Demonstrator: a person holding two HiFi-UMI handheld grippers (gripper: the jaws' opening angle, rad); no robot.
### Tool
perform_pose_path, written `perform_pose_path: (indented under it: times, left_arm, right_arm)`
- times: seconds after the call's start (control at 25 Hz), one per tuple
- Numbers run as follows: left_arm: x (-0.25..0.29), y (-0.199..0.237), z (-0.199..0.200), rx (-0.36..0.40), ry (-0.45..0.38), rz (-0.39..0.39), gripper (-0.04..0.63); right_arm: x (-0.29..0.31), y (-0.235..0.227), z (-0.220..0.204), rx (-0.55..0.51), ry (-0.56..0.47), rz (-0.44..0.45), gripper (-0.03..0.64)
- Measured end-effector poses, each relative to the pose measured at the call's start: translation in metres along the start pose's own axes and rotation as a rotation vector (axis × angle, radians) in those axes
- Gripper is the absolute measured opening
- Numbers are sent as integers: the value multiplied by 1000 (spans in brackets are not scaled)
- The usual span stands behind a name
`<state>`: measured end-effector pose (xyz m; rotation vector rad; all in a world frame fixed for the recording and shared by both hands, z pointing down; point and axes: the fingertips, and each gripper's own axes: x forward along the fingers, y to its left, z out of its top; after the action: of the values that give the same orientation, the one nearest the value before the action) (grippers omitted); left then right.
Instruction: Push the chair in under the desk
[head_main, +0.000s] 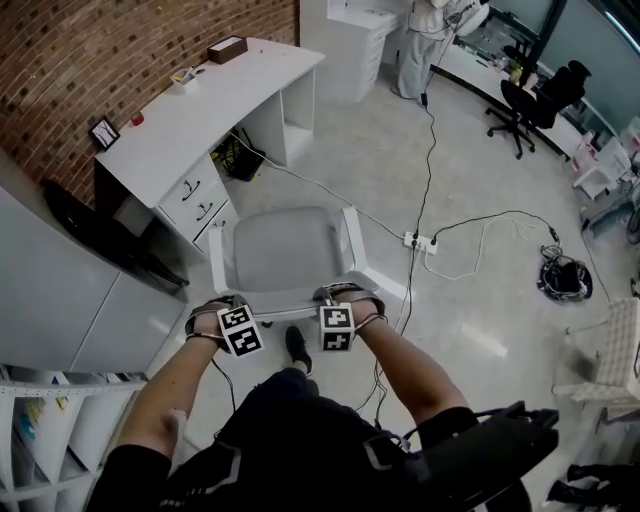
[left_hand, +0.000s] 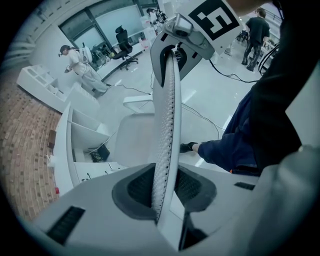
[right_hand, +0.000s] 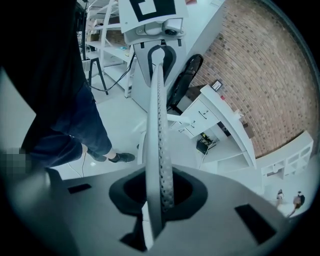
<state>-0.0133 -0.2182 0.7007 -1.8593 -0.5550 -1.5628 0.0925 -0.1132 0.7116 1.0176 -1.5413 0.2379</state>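
A white chair with a grey seat (head_main: 285, 245) stands facing the curved white desk (head_main: 200, 115), a short way out from its drawers. Both grippers hold the top edge of its backrest (head_main: 290, 312). My left gripper (head_main: 228, 308) is shut on the left end of that edge, and my right gripper (head_main: 340, 300) is shut on the right end. In the left gripper view the perforated backrest (left_hand: 167, 125) runs straight between the jaws of the left gripper (left_hand: 162, 192). The right gripper view shows the same backrest (right_hand: 156, 125) clamped in the right gripper (right_hand: 159, 192).
Desk drawers (head_main: 200, 200) sit left of the knee space, where cables lie. A power strip (head_main: 420, 241) and cords lie on the floor right of the chair. A black office chair (head_main: 530, 100) stands at the back right, and a white shelf (head_main: 50, 430) at the lower left.
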Motion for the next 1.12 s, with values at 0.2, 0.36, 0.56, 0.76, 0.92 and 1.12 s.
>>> perform_pose_path:
  times: [0.2,0.36,0.56,0.76,0.92,1.12]
  left_arm:
    - [6,24,20,-20,-21,-63,94]
    - [12,41,34,-18,-43,-65,91]
    - [18,61,49,-7,-28,-148,80]
    - [25,82,67,-31,-65,-185,80]
    - [30,101,82,-51,-96,-193,80]
    - [35,118,91,-80,-127,-265,87]
  right_arm:
    - [12,-31,-25,-16,61,0,44]
    - [18,-51,-39,-19,69,22,44]
    - [26,-78,-56,-30,80,39,46]
    - [35,-106,-74,-46,93,46,46]
    - [44,-131,-91,-57,112,42,52]
    - [54,-154,-102,-71,122,21,58]
